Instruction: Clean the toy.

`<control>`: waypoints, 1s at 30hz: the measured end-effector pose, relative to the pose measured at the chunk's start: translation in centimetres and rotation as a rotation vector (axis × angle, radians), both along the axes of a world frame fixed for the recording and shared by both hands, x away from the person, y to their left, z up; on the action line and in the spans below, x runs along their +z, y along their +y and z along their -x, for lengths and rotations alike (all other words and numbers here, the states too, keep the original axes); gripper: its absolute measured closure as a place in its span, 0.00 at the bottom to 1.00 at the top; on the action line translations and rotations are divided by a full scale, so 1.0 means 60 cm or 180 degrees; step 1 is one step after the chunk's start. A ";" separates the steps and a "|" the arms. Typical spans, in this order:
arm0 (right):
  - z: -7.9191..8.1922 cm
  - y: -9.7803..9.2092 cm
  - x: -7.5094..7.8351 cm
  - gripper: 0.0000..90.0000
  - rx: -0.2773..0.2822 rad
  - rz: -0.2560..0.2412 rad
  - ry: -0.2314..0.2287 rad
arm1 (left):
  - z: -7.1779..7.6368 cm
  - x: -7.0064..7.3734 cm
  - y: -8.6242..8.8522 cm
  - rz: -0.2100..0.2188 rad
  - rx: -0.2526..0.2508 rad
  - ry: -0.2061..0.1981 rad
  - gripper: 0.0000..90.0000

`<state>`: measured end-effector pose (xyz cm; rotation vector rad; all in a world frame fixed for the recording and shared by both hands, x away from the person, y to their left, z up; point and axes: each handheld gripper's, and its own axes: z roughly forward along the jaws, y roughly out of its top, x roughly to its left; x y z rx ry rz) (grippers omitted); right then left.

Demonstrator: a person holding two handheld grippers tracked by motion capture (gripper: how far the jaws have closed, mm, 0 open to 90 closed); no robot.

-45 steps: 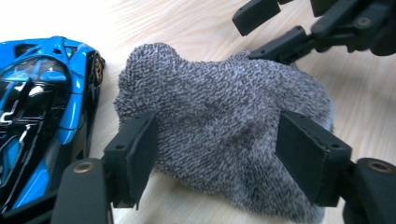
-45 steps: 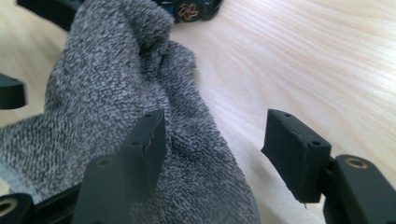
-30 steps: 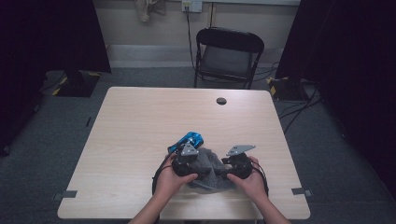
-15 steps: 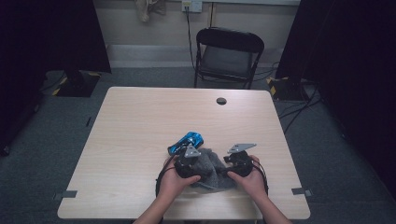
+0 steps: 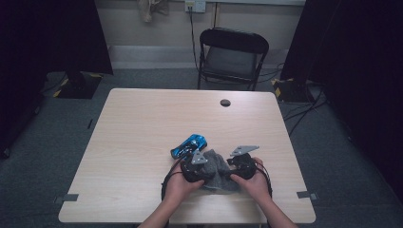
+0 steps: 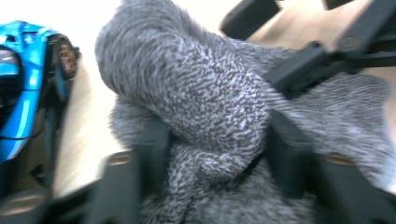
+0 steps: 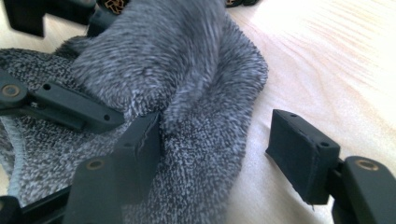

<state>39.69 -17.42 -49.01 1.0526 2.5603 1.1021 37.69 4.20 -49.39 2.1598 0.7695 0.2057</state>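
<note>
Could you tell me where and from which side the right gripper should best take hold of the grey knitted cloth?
Probably the raised fold of the grey cloth. The right gripper stands open with one jaw against the fold and the other out over bare table, so sliding sideways toward the cloth would bring the bulge between the jaws, where its thickness gives them something to pinch.

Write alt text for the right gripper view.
A grey knitted cloth lies bunched on a light wooden table, with the right gripper open around its edge: one black jaw presses the cloth, the other stands apart over bare table. The left gripper's black arm reaches in across the cloth from the left.
</note>
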 end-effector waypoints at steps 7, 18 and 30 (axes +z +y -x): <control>-0.011 0.005 0.014 0.33 -0.0013 0.0017 -0.0015 | 0.002 0.022 0.017 -0.0050 -0.0056 0.0077 0.79; -0.048 0.020 0.069 0.28 -0.0067 -0.0048 -0.0164 | 0.000 0.092 0.133 0.0234 0.0141 0.0019 0.80; -0.092 0.133 0.071 0.25 0.0137 -0.0190 -0.0079 | 0.029 0.083 0.244 0.0202 0.0299 0.0100 0.80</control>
